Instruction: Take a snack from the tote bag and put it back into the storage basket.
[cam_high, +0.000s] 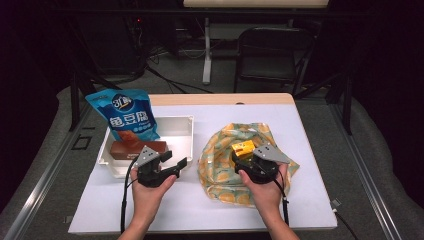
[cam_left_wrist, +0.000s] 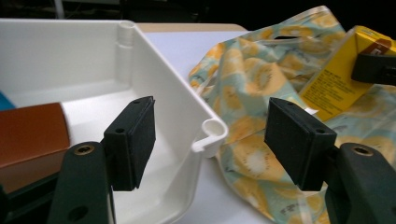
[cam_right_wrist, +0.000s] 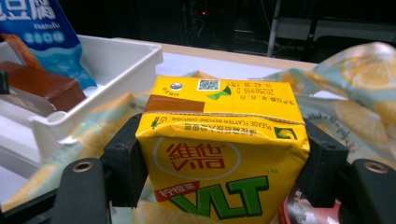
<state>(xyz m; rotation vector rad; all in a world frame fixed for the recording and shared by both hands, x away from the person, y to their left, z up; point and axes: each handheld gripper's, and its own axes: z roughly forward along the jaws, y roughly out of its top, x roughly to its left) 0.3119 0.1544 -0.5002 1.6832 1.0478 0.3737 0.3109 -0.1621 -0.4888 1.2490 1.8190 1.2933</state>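
Gleaming yellow drink carton (cam_right_wrist: 219, 154) with red lettering.

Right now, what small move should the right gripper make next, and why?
Probably carry the yellow drink carton across to the white tray. The right gripper has its jaws pressed on the carton's sides above the patterned bag, and the tray already holds a brown box and a blue pouch.

One yellow carton (cam_right_wrist: 223, 158), one white tray (cam_high: 181, 145) (two packets inside), one bag (cam_high: 225, 175).
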